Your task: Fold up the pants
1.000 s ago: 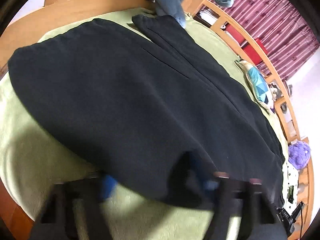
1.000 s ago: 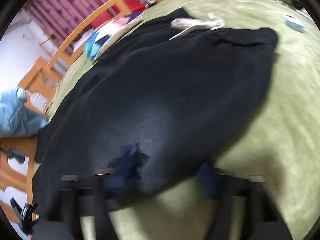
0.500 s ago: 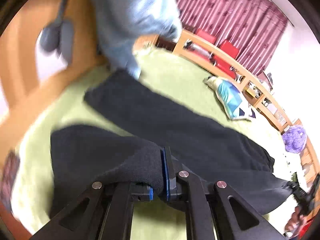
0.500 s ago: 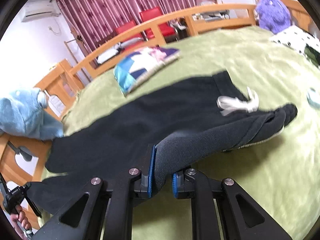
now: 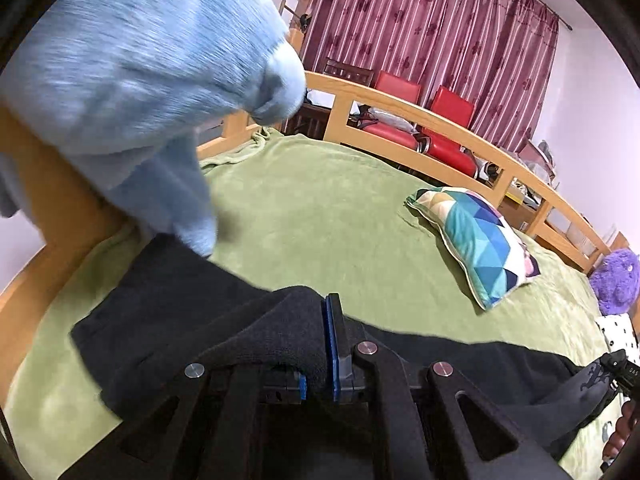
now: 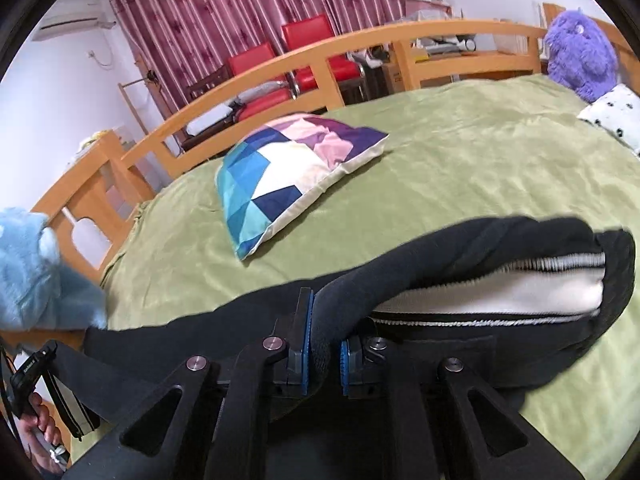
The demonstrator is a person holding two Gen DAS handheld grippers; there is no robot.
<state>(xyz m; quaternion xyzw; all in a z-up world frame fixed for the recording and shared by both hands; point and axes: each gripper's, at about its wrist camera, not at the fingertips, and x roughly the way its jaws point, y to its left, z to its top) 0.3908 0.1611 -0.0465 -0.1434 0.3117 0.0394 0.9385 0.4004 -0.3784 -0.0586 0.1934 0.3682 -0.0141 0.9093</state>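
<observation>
On the green blanket (image 5: 340, 208) of the bed, the black pants (image 5: 168, 320) lie partly lifted, and the fold looks begun but not finished.

At the left end, the left gripper (image 5: 318, 364) is clamped tight on a bunched edge of the leg fabric, which rises off the bed into the blue pads (image 5: 331, 344); the cloth below sags back to the blanket under a hanging light-blue garment (image 5: 140, 72).

Toward the middle, beyond the pants, a patterned cushion (image 6: 288, 176) rests well apart on the blanket, clear of the work.

At the right end, the right gripper (image 6: 324, 354) pinches the waistband edge, its jaws closing on the dark fabric between them. The waist gapes open there, showing its white lining (image 6: 500, 292), with the far rim rolled up.

My judgement: both edges are picked up and raised, nothing has been laid over yet, so carrying this side across, setting it down, smoothing and any further folds remain.
</observation>
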